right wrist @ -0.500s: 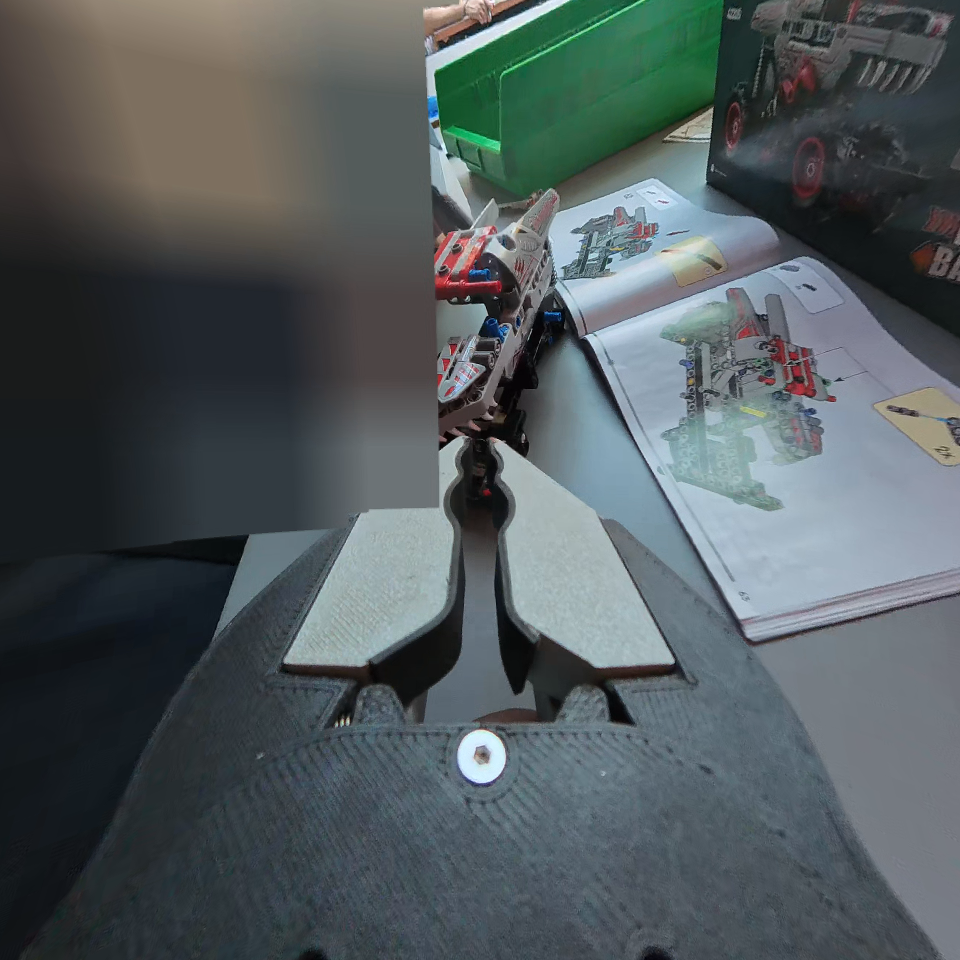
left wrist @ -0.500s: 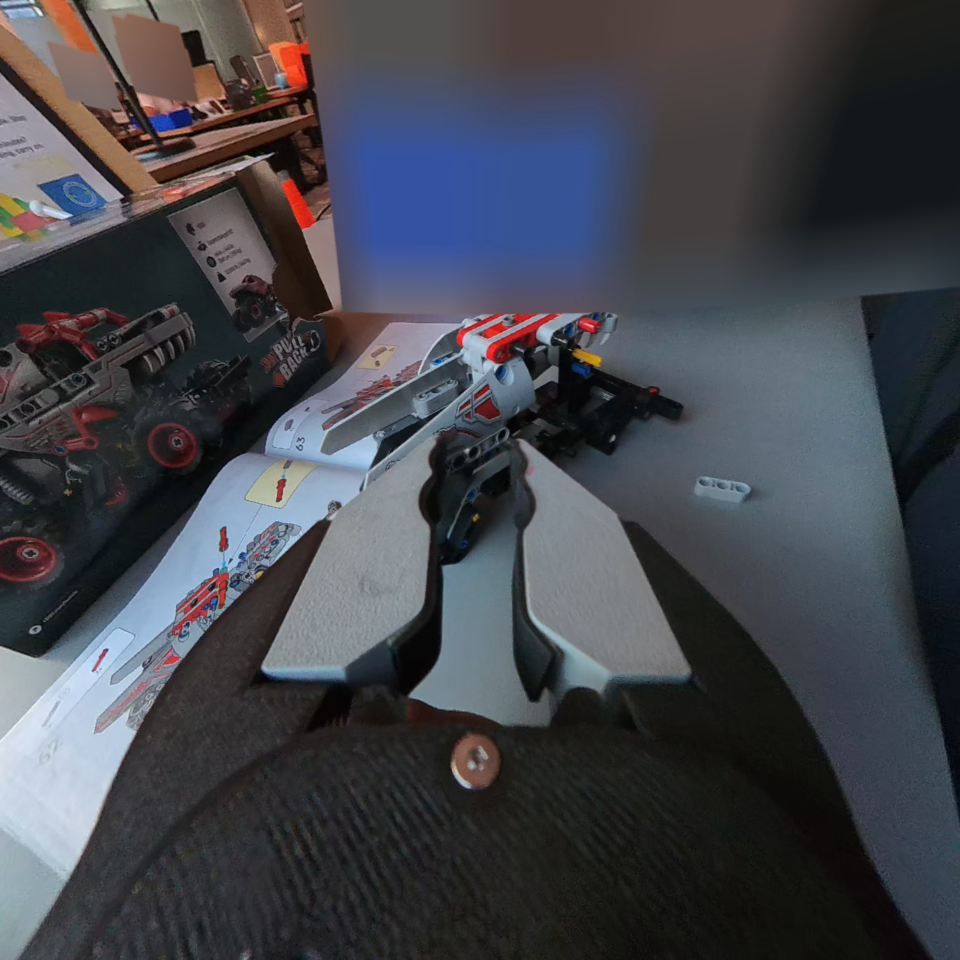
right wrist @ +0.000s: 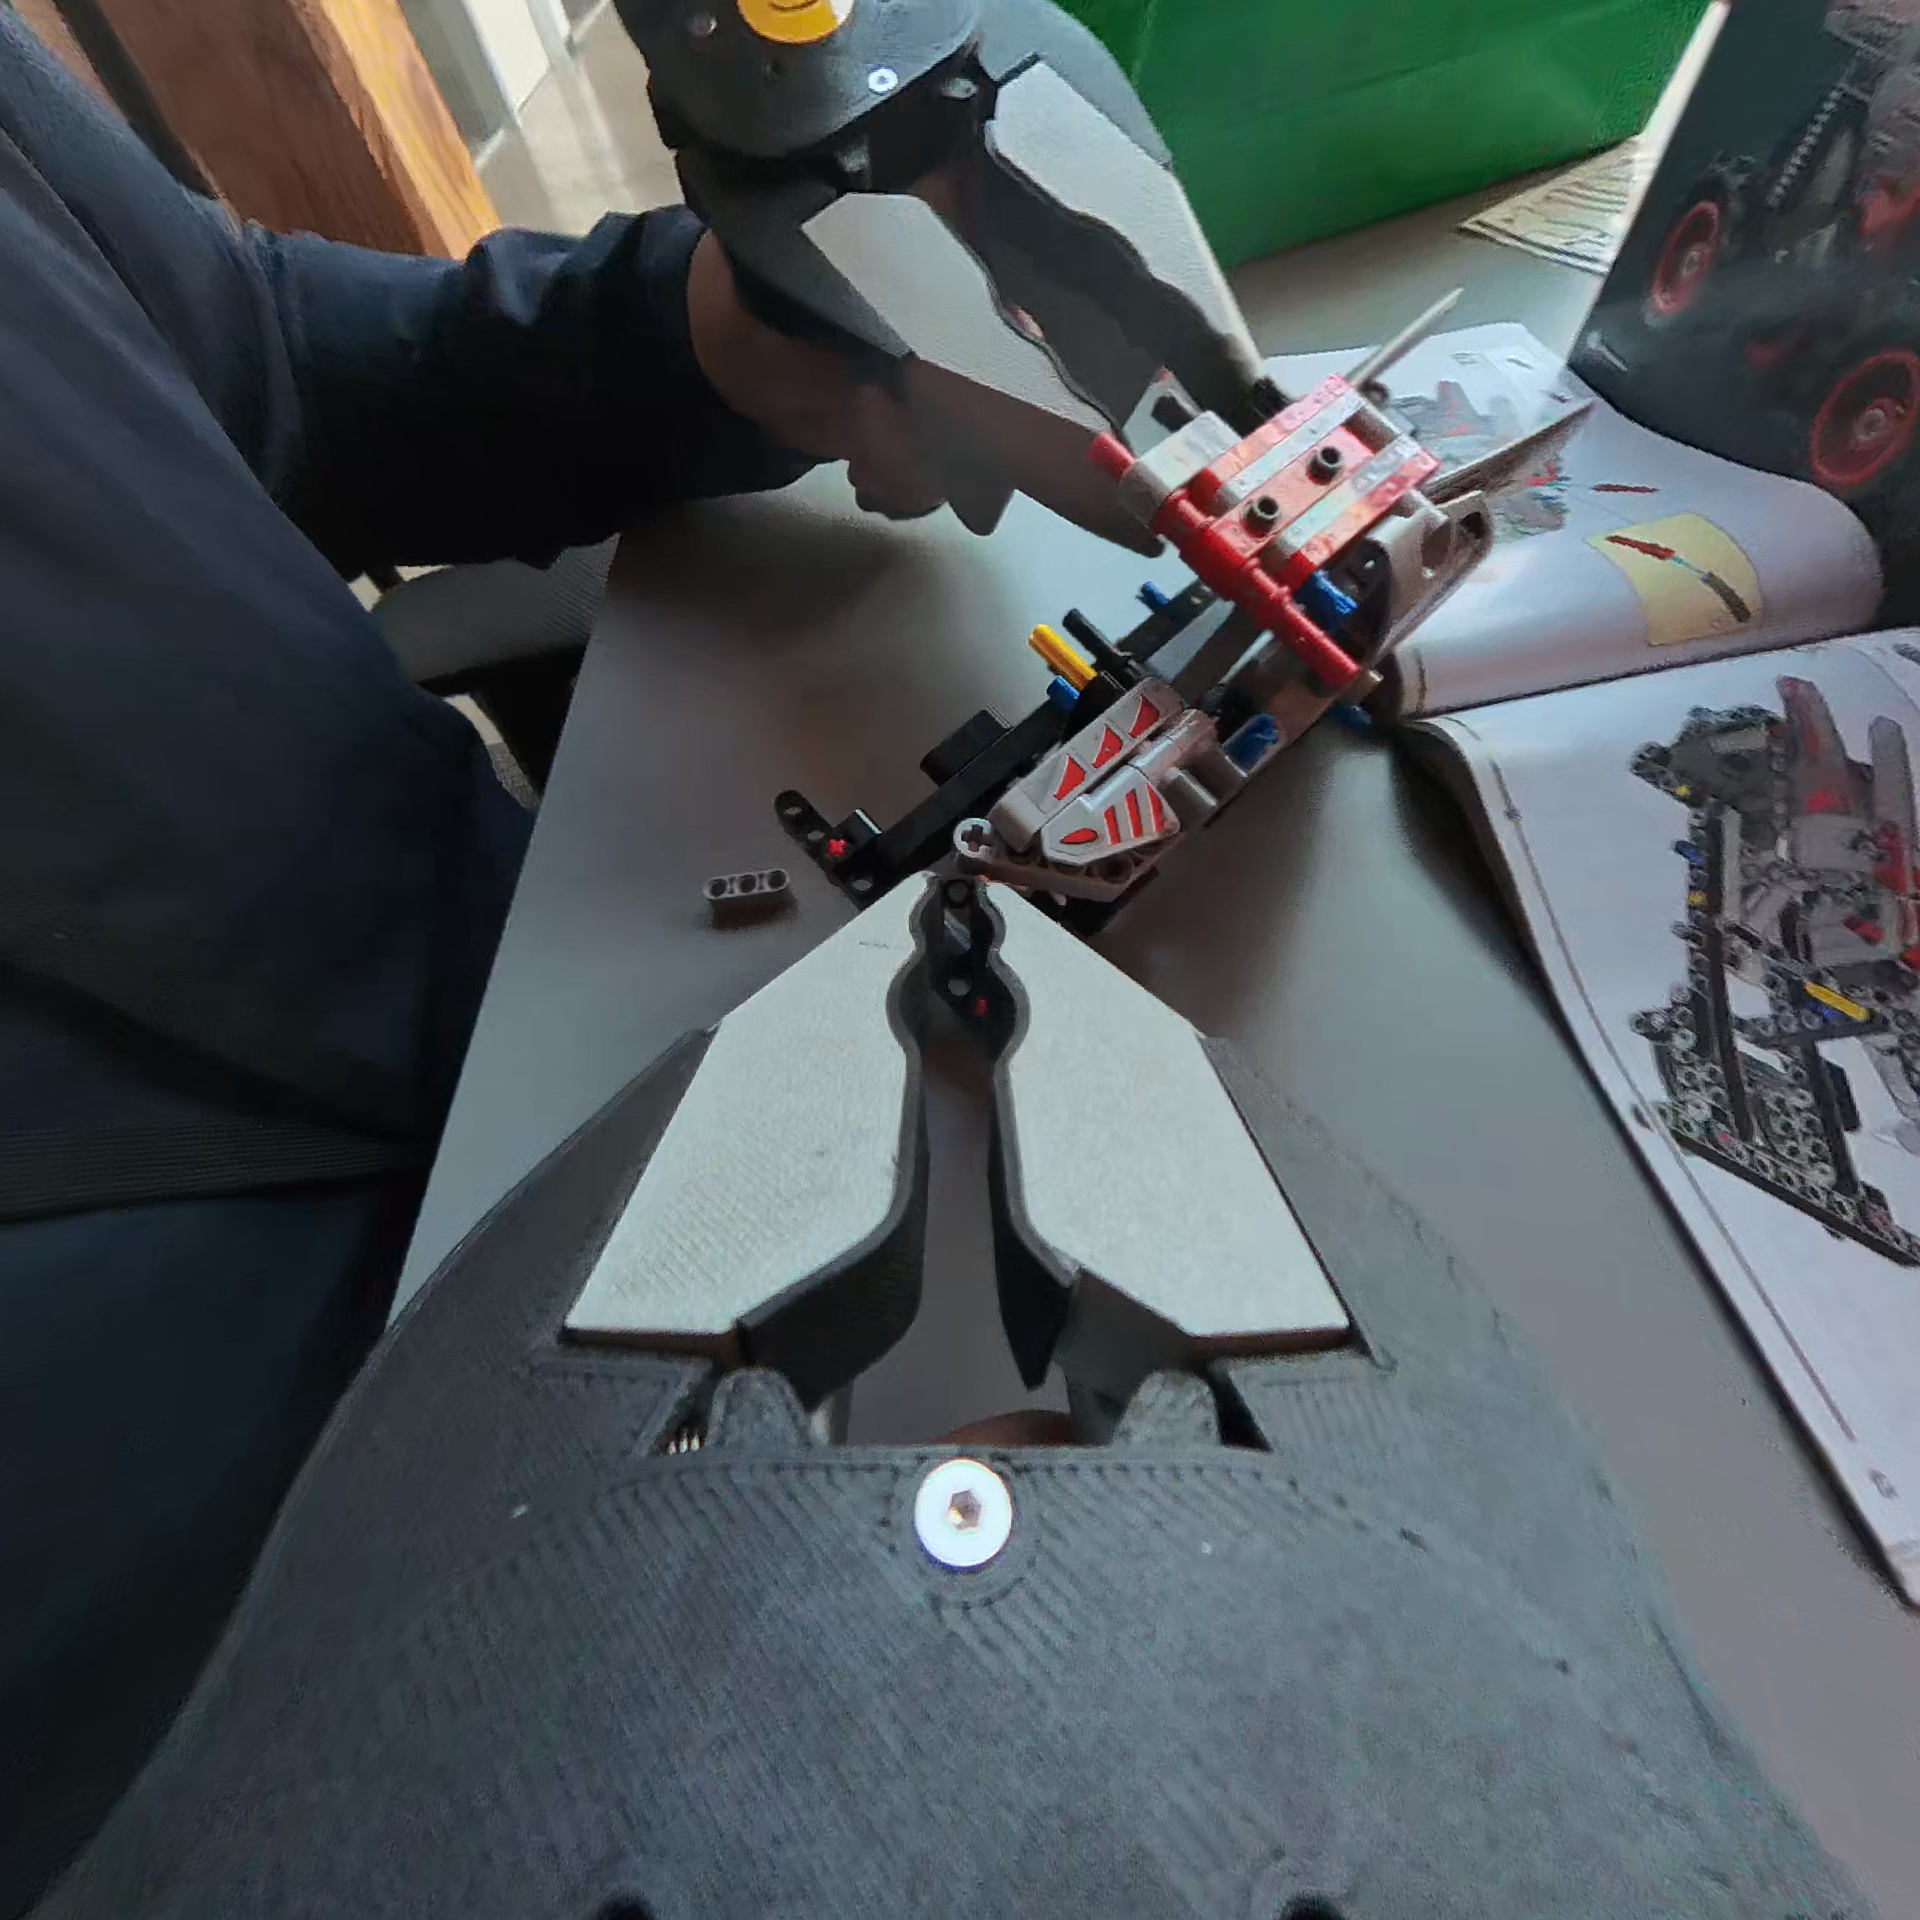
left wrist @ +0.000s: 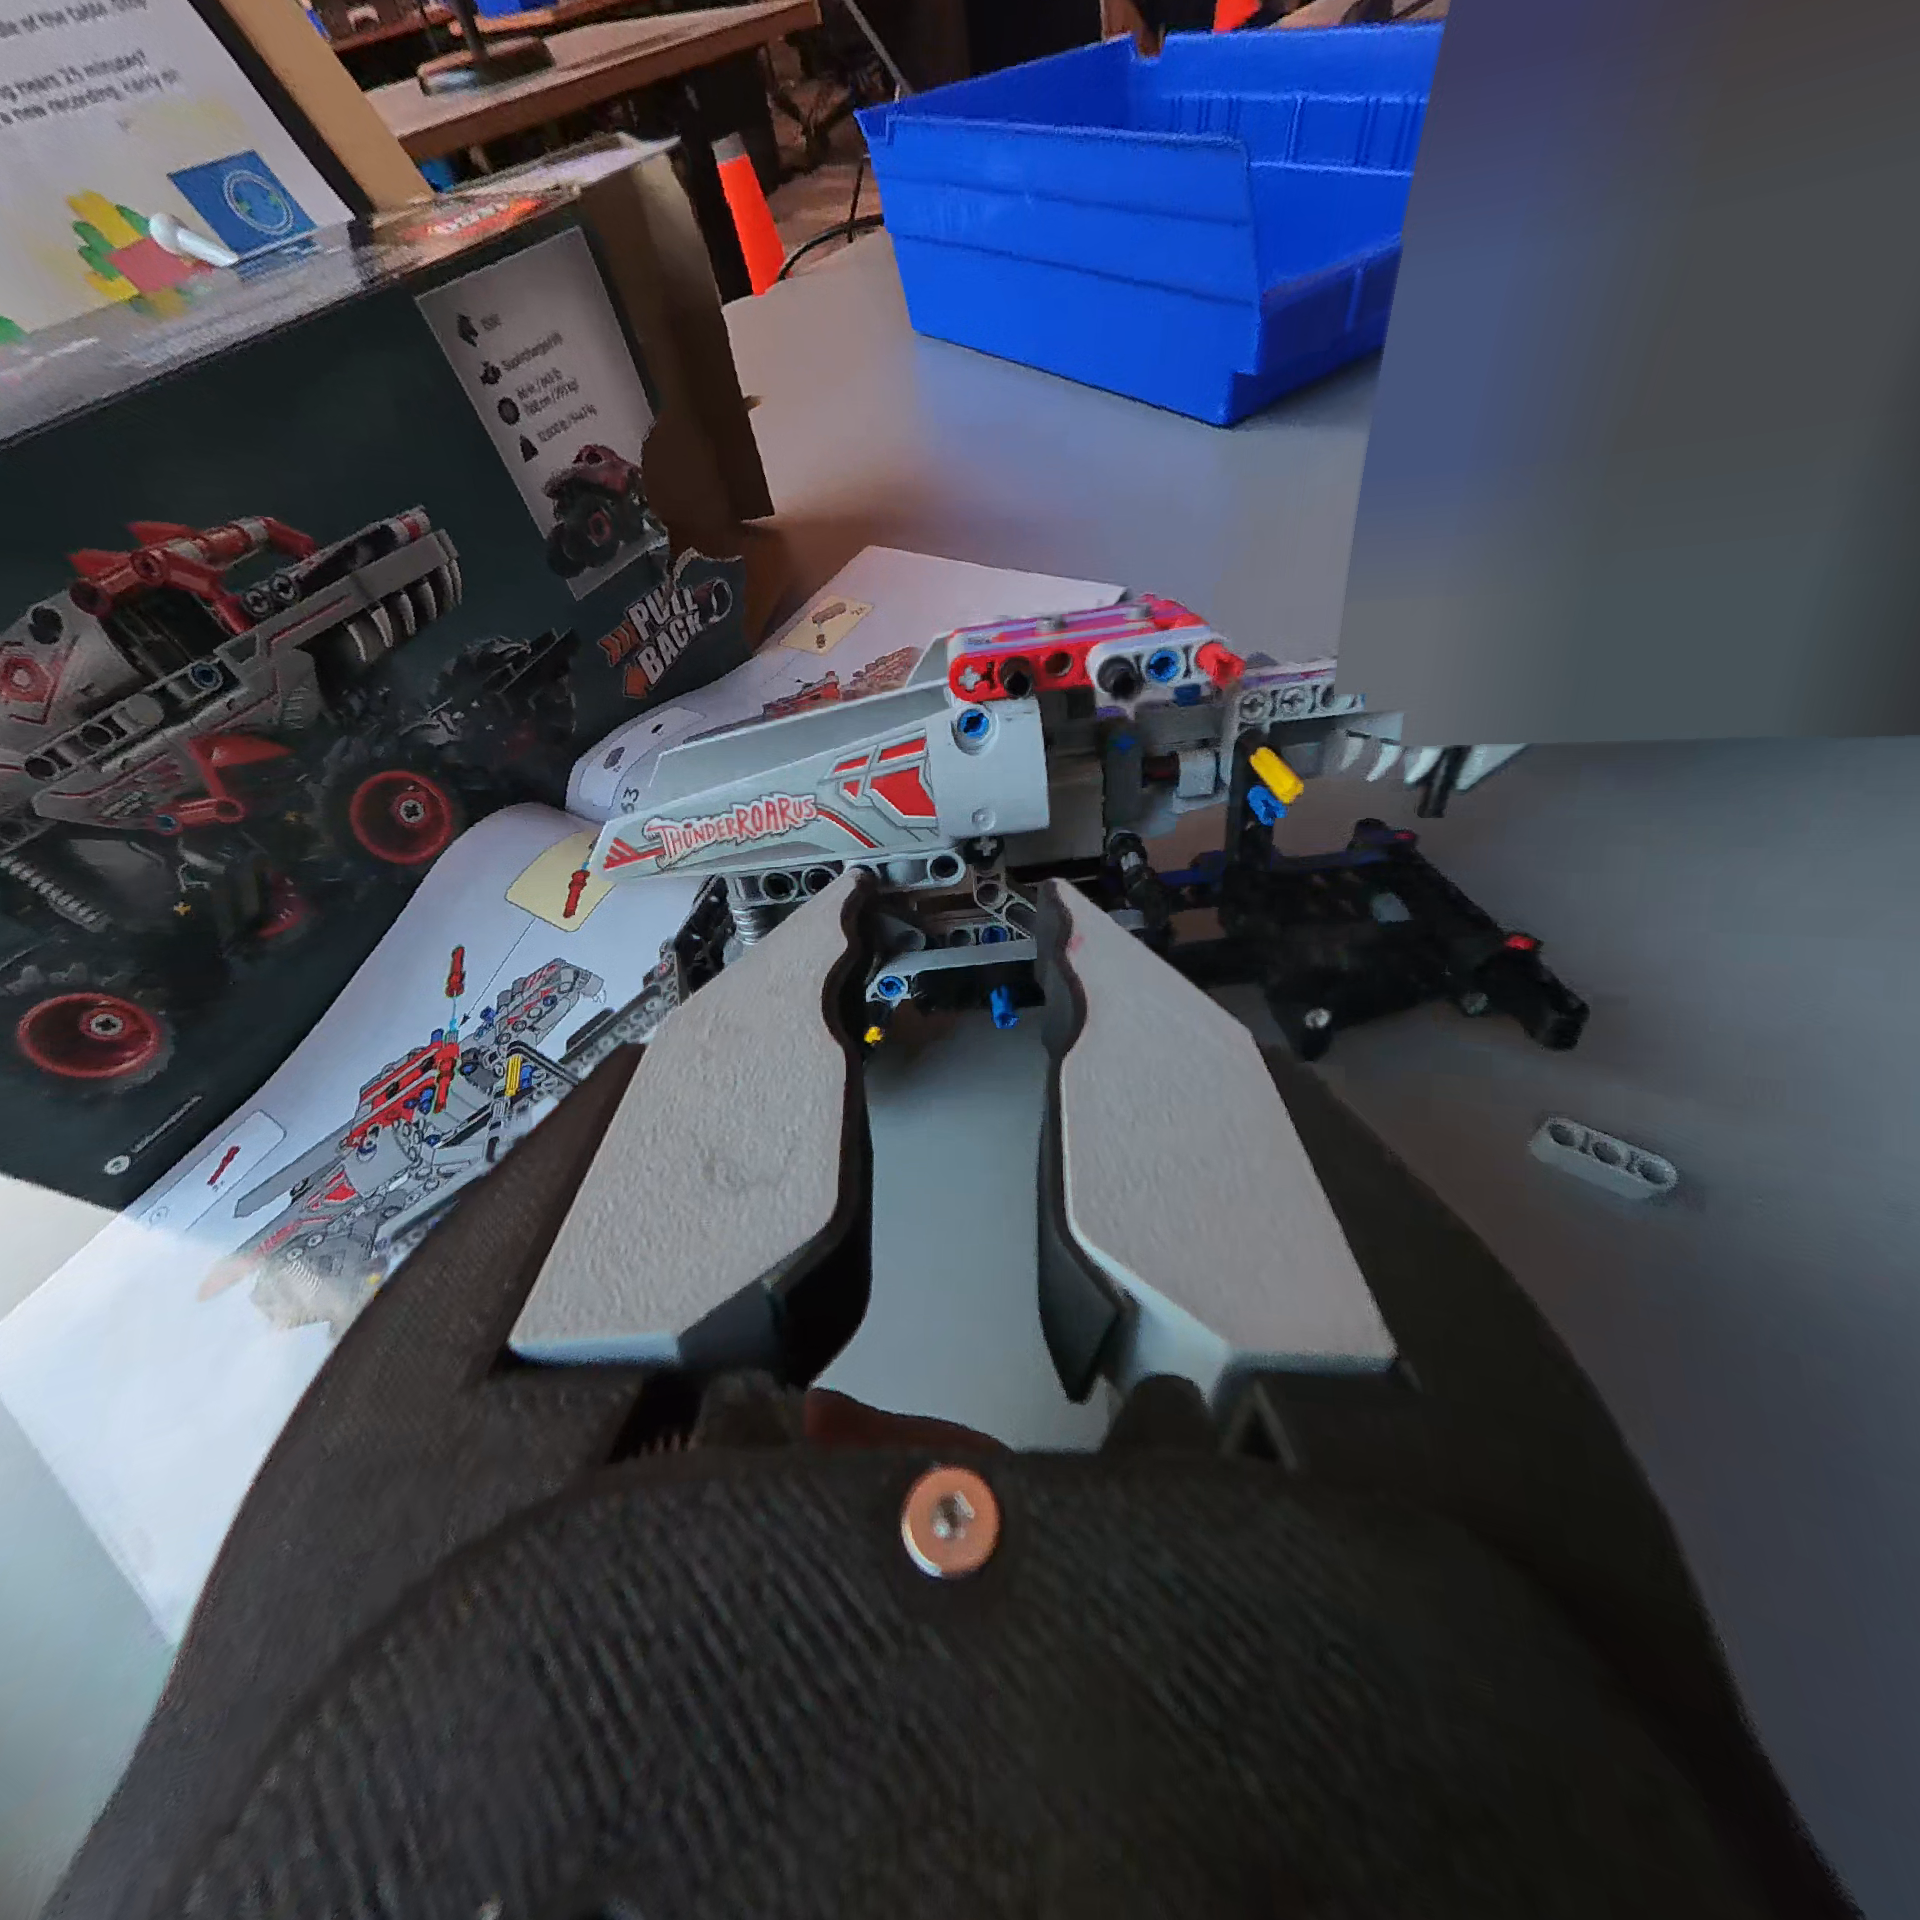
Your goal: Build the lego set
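Grey-red lego model (left wrist: 914,810) clamped at both ends: left gripper (left wrist: 951,935) fingertips one side, right gripper (right wrist: 961,935) pinched black beam

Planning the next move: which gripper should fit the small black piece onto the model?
Right. The right gripper pinches the black piece just beside the model, while the left gripper is occupied holding the model steady.

Lettering marks the box (left wrist: 260,644), the model's (left wrist: 1039,748) grey panel (left wrist: 790,810) and, seemingly, the booklet (left wrist: 665,748).
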`<state>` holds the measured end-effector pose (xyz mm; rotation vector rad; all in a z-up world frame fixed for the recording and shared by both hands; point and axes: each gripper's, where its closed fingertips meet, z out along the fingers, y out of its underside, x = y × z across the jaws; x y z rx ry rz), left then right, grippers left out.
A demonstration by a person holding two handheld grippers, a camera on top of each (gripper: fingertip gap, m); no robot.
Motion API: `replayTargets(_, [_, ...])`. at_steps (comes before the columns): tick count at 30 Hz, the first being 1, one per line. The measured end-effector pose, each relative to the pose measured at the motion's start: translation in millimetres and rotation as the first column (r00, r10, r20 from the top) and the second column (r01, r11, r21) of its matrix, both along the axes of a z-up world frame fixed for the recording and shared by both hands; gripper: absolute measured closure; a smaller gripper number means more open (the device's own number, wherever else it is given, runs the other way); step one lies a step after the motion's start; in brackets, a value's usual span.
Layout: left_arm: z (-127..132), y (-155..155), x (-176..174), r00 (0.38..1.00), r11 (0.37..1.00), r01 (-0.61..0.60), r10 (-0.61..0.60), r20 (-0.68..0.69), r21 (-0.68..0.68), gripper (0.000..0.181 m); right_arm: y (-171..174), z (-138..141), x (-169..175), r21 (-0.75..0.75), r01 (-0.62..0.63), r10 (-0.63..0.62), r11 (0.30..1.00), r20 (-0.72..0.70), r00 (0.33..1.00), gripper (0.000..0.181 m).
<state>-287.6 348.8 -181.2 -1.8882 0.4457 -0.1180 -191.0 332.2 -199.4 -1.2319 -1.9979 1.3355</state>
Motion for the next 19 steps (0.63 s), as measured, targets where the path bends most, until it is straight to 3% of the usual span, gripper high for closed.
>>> replayTargets(4, [-5.3, -20.1, 2.1, 0.999, 0.999, -0.031, 0.03, -0.037, -0.026, 0.148, -16.3, -0.9, 5.1, 0.014, -0.059, 0.06, 0.998, -0.006, 0.998, 0.179])
replayTargets(9, [-8.9, -45.0, 1.6, 0.996, 0.995, -0.057, 0.052, -0.068, -0.081, 0.146, 5.1, 11.9, 5.3, -0.011, 0.015, -0.015, 1.0, -0.045, 0.999, 0.18])
replayTargets(13, [-19.6, -51.9, 8.1, 0.995, 0.989, -0.055, 0.043, -0.091, -0.135, 0.144, 5.5, 6.9, -1.5, -0.046, 0.029, -0.029, 0.999, 0.0, 1.0, 0.18])
replayTargets(19, [-32.9, -71.3, 12.8, 0.998, 0.98, -0.027, 0.015, -0.064, -0.197, 0.146, -19.6, 6.7, -15.1, -0.012, -0.007, 0.007, 1.0, -0.01, 1.0, 0.18])
